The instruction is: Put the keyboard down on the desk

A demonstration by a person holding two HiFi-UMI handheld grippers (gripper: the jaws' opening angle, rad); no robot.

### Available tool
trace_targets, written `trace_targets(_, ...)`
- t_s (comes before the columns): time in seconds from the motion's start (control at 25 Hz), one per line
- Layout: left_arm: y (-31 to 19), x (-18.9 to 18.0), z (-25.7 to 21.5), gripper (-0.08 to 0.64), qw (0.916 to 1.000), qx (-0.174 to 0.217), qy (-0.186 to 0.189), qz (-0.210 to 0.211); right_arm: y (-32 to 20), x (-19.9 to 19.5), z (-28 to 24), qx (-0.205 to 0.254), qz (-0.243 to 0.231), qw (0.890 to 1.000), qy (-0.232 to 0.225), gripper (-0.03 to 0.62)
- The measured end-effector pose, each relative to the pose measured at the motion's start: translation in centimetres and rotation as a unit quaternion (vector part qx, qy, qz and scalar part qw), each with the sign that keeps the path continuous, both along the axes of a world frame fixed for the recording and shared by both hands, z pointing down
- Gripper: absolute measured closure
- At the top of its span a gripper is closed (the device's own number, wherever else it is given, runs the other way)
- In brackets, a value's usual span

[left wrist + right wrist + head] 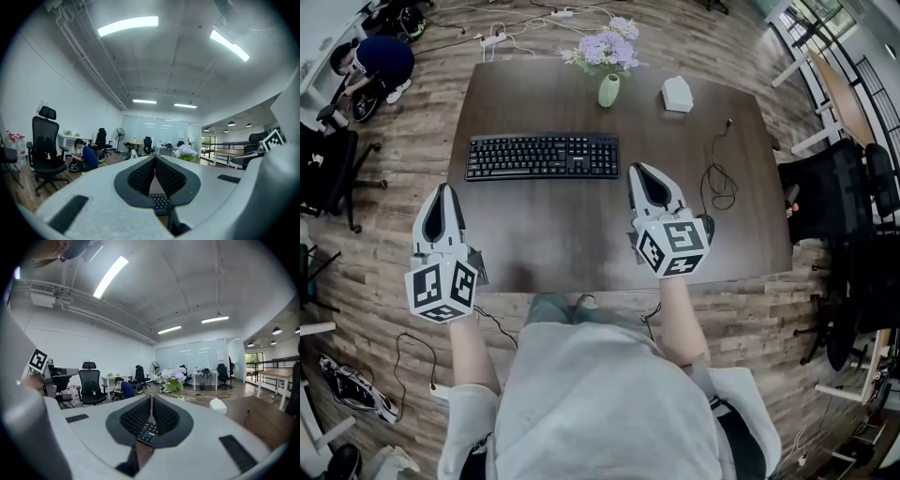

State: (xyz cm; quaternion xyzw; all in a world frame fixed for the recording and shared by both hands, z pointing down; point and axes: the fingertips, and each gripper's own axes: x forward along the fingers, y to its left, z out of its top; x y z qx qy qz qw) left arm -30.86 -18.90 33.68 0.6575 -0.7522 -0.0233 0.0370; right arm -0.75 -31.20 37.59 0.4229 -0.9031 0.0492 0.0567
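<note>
Keyboard point(542, 157) lies flat on the surface point(581, 244). Left gripper point(443, 193) and right gripper point(643, 175) hover nearside, jaws clenched empty. Best move: back off without nudging it.

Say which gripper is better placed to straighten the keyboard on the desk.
Right, probably: the right gripper, shut and empty, hangs over the desk beside the keyboard's right end. The left gripper, also shut, sits at the desk's left edge, farther away.
</note>
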Motion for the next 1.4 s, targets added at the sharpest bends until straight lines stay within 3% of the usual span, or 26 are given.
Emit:
trace_targets(0.16, 1.8, 1.1, -1.3, 0.549, 0.9999, 0.014, -0.009, -0.005, 1.7, 0.7, -1.4, 0.025, -0.007, 1.000, 0.012, 0.577)
trace_targets(0.4, 3.8, 2.1, -2.5, 0.549, 0.9992, 0.021, -0.032, -0.012, 3.7, 1.5, -3.6, 0.046, -0.013, 0.999, -0.006, 0.576)
trace_targets(1.4, 8.1, 2.9, -5.8, 0.549, 0.9968, 0.058, -0.029, -0.047, 6.6, 2.6, -8.2, 0.096, -0.028, 0.994, -0.050, 0.576)
